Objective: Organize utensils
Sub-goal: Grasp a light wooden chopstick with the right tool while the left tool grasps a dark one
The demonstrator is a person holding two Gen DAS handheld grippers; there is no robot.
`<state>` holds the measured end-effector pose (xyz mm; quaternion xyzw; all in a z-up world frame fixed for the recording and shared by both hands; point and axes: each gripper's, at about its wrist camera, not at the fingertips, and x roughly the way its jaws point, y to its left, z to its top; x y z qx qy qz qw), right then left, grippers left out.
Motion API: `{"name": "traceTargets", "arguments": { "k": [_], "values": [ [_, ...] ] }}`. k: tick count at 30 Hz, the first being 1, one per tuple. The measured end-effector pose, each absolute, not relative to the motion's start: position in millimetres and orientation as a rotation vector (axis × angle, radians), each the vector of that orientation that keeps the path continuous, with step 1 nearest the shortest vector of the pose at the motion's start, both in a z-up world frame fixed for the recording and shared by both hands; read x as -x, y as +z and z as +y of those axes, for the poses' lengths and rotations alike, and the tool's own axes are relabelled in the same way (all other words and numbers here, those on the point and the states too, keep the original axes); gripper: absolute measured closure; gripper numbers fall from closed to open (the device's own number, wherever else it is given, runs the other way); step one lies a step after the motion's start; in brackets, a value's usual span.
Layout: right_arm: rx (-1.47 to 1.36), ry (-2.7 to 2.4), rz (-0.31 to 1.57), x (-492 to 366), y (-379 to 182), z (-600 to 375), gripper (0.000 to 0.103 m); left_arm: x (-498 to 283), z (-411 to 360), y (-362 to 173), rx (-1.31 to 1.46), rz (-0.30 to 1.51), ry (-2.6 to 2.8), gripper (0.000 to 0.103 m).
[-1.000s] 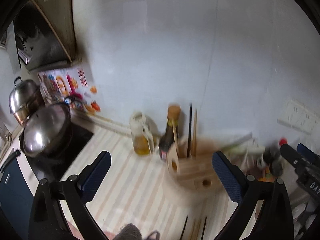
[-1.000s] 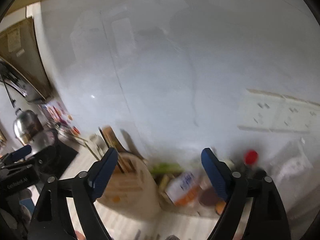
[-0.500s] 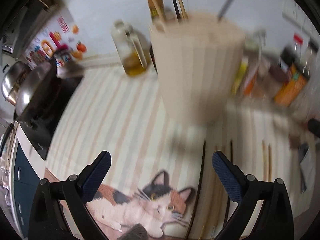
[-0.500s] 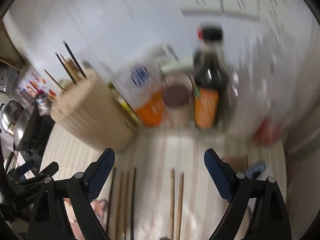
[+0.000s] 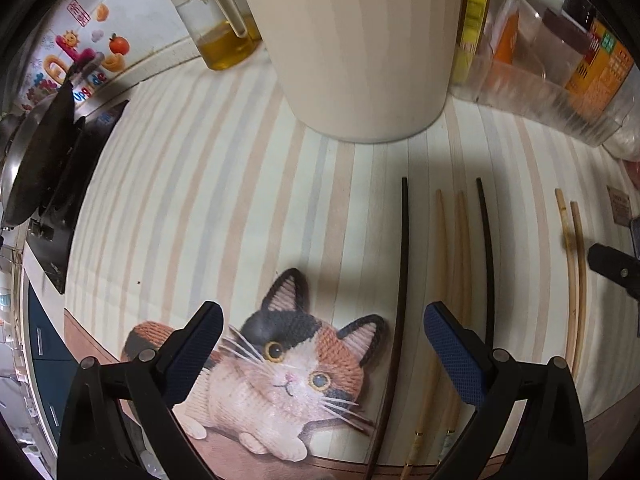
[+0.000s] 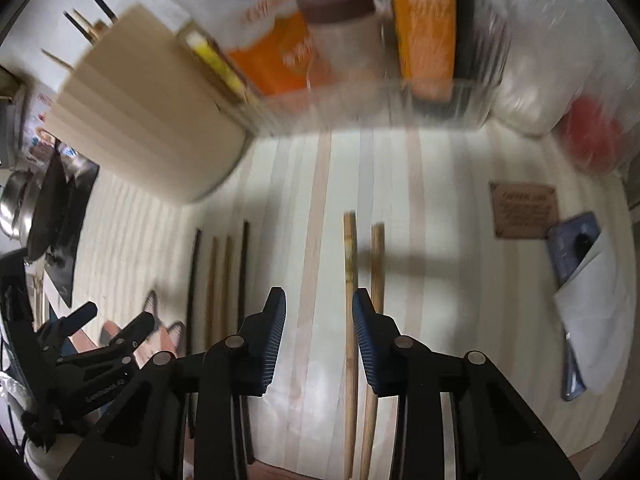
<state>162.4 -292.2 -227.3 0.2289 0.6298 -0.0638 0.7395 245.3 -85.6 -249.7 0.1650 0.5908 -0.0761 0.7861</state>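
Right wrist view: right gripper [image 6: 319, 312] half-spread beside bamboo chopsticks [image 6: 350, 280]; left gripper [image 5: 322, 334] spread wide above black chopstick [image 5: 403, 264]

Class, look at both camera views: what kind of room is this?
Most likely a home kitchen counter: an oil dispenser, a pan on a cooktop, and chopsticks lying before a wooden utensil holder.

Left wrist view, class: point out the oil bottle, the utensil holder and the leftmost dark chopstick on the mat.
oil bottle [image 5: 219, 20], left wrist view, on its clear glass body.
utensil holder [image 5: 360, 40], left wrist view, on its pale outer wall.
leftmost dark chopstick [image 5: 403, 280], left wrist view, on its mid-shaft.
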Motion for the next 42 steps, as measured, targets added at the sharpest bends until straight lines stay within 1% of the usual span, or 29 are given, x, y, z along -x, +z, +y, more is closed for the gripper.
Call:
{"name": "traceTargets", "arguments": {
  "k": [7,8,9,12,14,15,17,19,21,22,23,25,27,29,30,32,33,35,42],
  "values": [
    [-0.47,-0.165,1.458,-164.6,-257.7,-289.1,0.069,-247.9,-88.9,-257.9,-0.354,1.287,-0.178,0.004],
    [-0.465,-0.171,1.462,-164.0,-260.4,-289.5,0.069,-248.3,-89.4,-258.4,-0.352,1.288,-0.181,0.004],
    [-0.459,-0.174,1.47,-163.8,-261.2,-289.2,0.072,-248.6,-90.1,-259.1,-0.351,1.29,-0.183,0.004],
    [-0.438,-0.191,1.484,-163.0,-266.6,-288.4,0.072,-248.5,-92.2,-260.5,-0.35,1.293,-0.192,0.005],
    [-0.413,-0.191,1.493,-163.5,-267.2,-285.5,0.072,-250.7,-92.9,-262.4,-0.347,1.298,-0.197,0.013],
    [-0.405,-0.192,1.496,-164.7,-267.7,-283.5,0.073,-252.1,-93.8,-264.2,-0.345,1.304,-0.204,0.015],
    [-0.368,-0.202,1.503,-165.2,-268.2,-279.2,0.075,-252.9,-95.5,-266.6,-0.343,1.31,-0.211,0.022],
    [-0.331,-0.213,1.506,-165.6,-268.9,-274.3,0.083,-252.4,-97.6,-268.0,-0.341,1.312,-0.22,0.025],
    [-0.311,-0.223,1.502,-163.2,-268.6,-272.8,0.089,-253.9,-100.0,-270.5,-0.34,1.315,-0.23,0.026],
    [-0.305,-0.228,1.501,-162.6,-268.2,-271.4,0.092,-254.2,-101.3,-271.6,-0.34,1.315,-0.236,0.028],
    [-0.302,-0.232,1.5,-161.9,-268.5,-270.9,0.094,-254.1,-103.1,-272.7,-0.342,1.315,-0.241,0.033],
    [-0.302,-0.234,1.5,-160.1,-268.7,-269.6,0.095,-254.8,-106.4,-275.2,-0.345,1.324,-0.25,0.04],
    [-0.292,-0.238,1.501,-159.4,-268.4,-266.9,0.095,-254.7,-108.9,-278.0,-0.348,1.329,-0.254,0.044],
    [-0.286,-0.242,1.501,-156.4,-269.4,-264.2,0.095,-255.0,-110.8,-281.1,-0.353,1.337,-0.261,0.056],
    [-0.285,-0.244,1.502,-155.3,-269.7,-263.1,0.095,-255.4,-111.5,-283.2,-0.355,1.343,-0.262,0.059],
    [-0.282,-0.245,1.503,-154.6,-269.3,-260.6,0.095,-254.9,-111.8,-284.4,-0.345,1.339,-0.274,0.074],
    [-0.281,-0.246,1.504,-154.3,-269.5,-259.2,0.095,-254.7,-111.9,-284.1,-0.34,1.335,-0.281,0.078],
    [-0.276,-0.246,1.505,-155.6,-269.2,-258.9,0.095,-255.4,-110.0,-284.3,-0.328,1.336,-0.277,0.099],
    [-0.351,-0.138,1.546,-159.7,-272.7,-249.0,0.096,-258.8,-61.5,-286.1,-0.208,1.391,-0.195,0.099]
  ]
}}
